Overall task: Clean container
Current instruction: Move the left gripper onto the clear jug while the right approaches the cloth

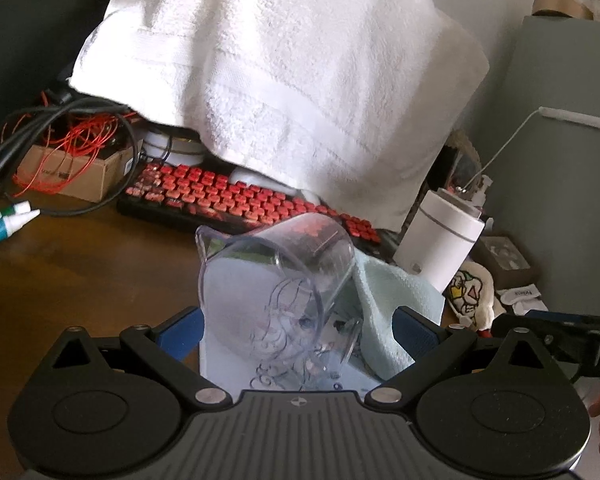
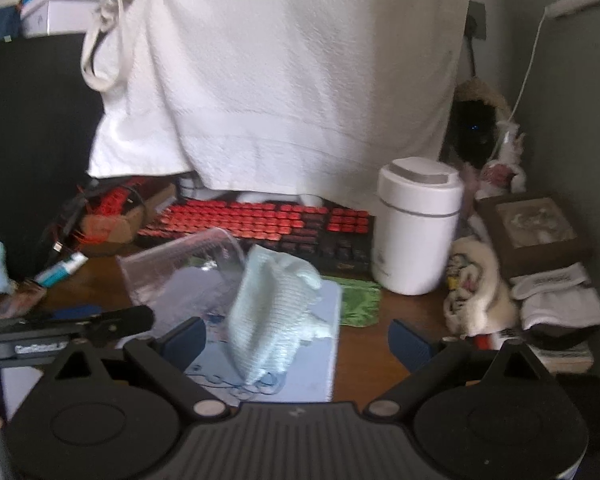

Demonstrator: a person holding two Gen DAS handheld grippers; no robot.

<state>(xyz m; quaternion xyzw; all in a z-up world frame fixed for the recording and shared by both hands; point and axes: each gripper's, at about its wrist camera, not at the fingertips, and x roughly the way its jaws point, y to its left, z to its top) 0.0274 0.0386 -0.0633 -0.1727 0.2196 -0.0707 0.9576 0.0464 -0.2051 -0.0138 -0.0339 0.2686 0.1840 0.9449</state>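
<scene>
Left view, cup: the clear cup (image 1: 276,280) lies tipped on its side dead ahead of the left gripper (image 1: 298,330), mouth toward the camera, base toward the keyboard (image 1: 252,200).
Left view, axis: its long axis runs roughly straight away from the gripper, leaning a little right.
Left view, gripper: fingers stand apart on either side of the cup; whether they touch it, I cannot tell.
Left view, cloth: the pale cloth (image 1: 392,304) sits just right of the cup, against its wall.

Right view, cloth: the cloth (image 2: 276,312) hangs bunched between the right gripper's (image 2: 298,338) open fingers, gripped by neither.
Right view, cup: the cup (image 2: 184,268) lies left of the cloth, over a light mat (image 2: 320,360) on the worktop (image 2: 360,360).
Right view, nearer: I judge the left gripper nearer the cup and the right one nearer the cloth.
</scene>
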